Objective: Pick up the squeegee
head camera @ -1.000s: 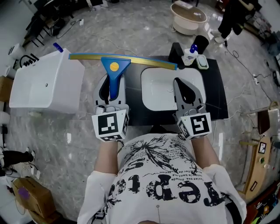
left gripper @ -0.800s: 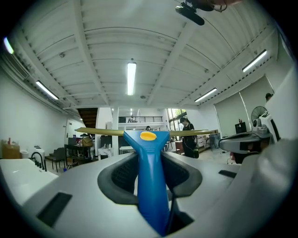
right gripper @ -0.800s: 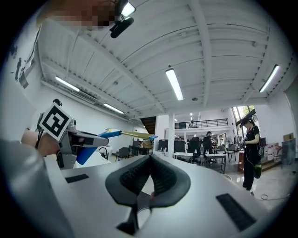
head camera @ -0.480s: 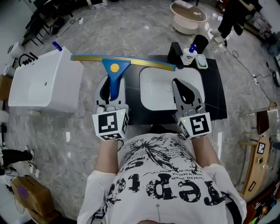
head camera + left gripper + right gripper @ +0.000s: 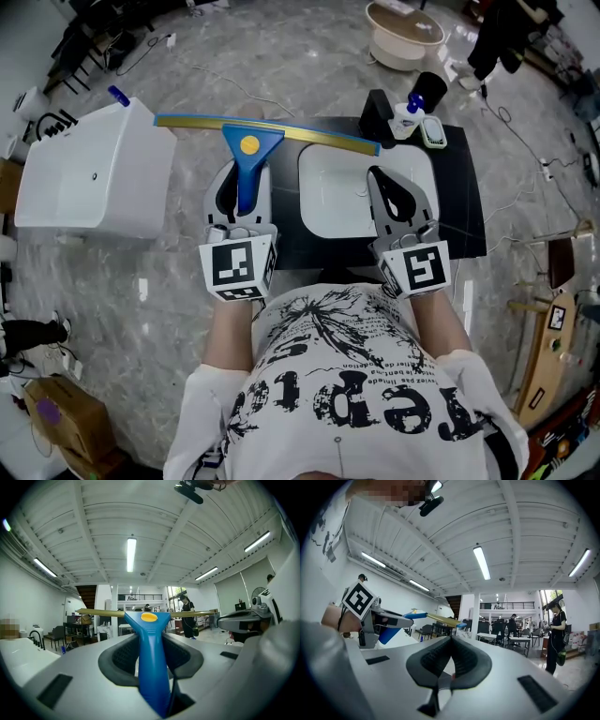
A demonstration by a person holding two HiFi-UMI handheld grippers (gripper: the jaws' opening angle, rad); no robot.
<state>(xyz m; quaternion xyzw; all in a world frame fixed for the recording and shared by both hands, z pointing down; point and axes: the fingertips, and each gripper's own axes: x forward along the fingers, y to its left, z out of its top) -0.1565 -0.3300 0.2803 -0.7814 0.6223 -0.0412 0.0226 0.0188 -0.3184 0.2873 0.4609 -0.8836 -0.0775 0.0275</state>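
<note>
Head view steeply downward, gripper views level, sharing squeegee (image 5: 247,150)

Head view: squeegee (image 5: 246,142) handle's lower end hidden betw. left gripper (image 5: 244,173) jaws. Hands hidden under cubes (image 5: 236,267). Table (image 5: 464,202) near edge covered by torso (image 5: 356,394) & grippers. Sink (image 5: 328,202) partly under right gripper (image 5: 380,173). Bottles (image 5: 412,117) too small to read. Right gripper view: handle mostly behind left gripper. Left gripper view: right gripper cut off at right edge.

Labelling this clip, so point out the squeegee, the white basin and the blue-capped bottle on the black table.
squeegee (image 5: 247,157): head view, wide end of its blue handle.
white basin (image 5: 330,195): head view, bare inner surface.
blue-capped bottle (image 5: 409,116): head view, white body.
</note>
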